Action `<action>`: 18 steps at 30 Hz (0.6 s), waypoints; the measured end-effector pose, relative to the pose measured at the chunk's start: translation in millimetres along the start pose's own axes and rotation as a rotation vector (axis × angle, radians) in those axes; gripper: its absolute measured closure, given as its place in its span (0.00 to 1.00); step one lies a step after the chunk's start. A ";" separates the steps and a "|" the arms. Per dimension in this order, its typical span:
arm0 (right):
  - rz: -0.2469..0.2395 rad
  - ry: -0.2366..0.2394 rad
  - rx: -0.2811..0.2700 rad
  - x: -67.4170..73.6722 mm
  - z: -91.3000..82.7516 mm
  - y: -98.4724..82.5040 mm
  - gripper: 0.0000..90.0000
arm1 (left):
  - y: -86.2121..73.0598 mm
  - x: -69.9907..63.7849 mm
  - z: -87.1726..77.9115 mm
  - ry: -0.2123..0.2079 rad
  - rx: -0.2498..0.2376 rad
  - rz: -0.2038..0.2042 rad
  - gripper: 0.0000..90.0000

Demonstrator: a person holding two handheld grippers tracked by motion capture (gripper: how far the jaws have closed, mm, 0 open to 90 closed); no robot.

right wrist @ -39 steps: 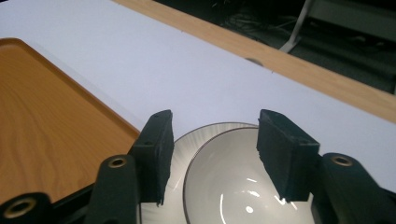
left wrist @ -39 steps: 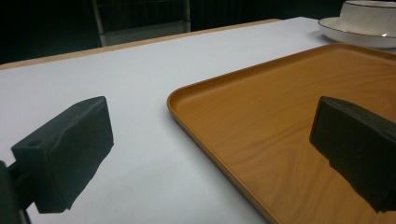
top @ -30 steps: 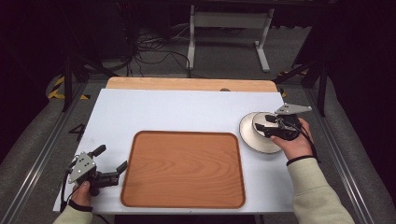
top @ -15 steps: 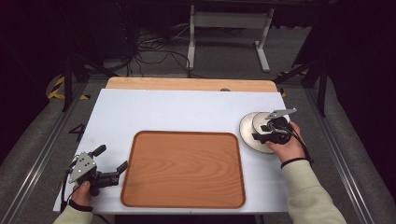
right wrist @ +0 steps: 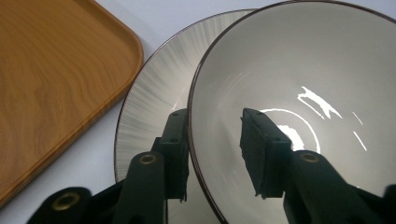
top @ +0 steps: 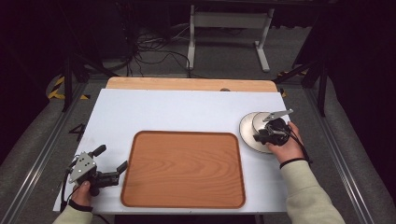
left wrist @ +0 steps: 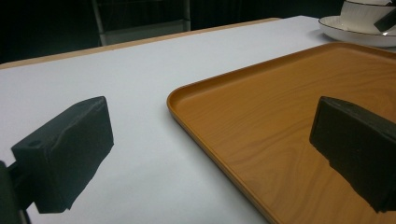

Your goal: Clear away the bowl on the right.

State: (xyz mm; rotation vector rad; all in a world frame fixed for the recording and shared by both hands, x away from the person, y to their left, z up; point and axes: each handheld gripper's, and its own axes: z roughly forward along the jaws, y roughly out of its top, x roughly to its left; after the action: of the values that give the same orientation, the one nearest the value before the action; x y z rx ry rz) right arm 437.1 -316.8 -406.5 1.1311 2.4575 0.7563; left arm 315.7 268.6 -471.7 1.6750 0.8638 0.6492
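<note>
**Right claw straddles the bowl's rim**

The right claw (right wrist: 212,154) has just been narrowing, one jaw outside the bowl (right wrist: 299,60), the other inside with a gap showing; the bowl sits on a plate (right wrist: 149,107) beside the tray (top: 182,170). The left claw (left wrist: 210,154) stands wide and holds nothing, low over the counter (top: 187,112) at the tray's near edge.

Left of and beyond the tray (top: 183,170), the white counter (top: 187,109) lies bare and passable. Right of the tray, a bowl (right wrist: 299,93) on a plate (right wrist: 149,107) blocks the way, leaving a narrow gap beside the tray's rim.
</note>
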 end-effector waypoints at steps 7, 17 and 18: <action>-0.046 0.007 0.014 7.2 1.3 2.1 0.83 | 0.0 0.2 0.1 0.001 0.000 -0.001 0.00; -0.111 -0.031 0.044 11.8 -0.8 5.1 0.91 | 0.2 1.3 0.1 0.002 0.002 -0.008 0.00; -0.120 -0.037 0.046 12.5 -0.9 5.7 0.92 | 0.2 1.3 0.2 0.001 0.003 -0.008 0.00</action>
State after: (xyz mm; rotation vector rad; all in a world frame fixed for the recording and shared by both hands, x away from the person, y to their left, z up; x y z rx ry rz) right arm 432.2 -304.3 -403.3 0.9937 2.4981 0.6408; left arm 316.6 269.5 -471.6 1.6734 0.8721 0.6442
